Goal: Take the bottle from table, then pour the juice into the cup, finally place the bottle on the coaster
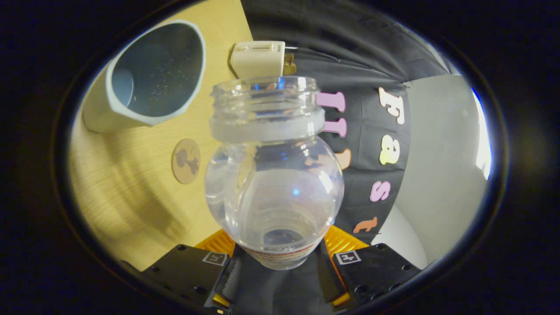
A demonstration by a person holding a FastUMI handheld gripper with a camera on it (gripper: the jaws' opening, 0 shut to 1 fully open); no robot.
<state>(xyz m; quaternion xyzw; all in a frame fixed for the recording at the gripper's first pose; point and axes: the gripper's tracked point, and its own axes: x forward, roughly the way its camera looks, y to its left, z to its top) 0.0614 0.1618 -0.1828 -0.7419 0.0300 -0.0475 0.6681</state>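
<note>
A clear plastic bottle (273,175), uncapped and holding clear liquid, lies lengthwise between my fingers with its open mouth pointing ahead. My gripper (280,258) is shut on the bottle near its labelled base. The whole scene appears rolled sideways, so the bottle is tipped over. The pale cup (148,74) with a dark inside stands on the wooden table (127,197), ahead and to one side of the bottle mouth, apart from it. A small round coaster (186,160) lies on the table between the cup and the bottle body.
A white box-shaped object (258,58) with a brass-coloured part sits at the table's edge just past the bottle mouth. Beyond the table edge hang the black booth cloth and a light grey wall (437,166).
</note>
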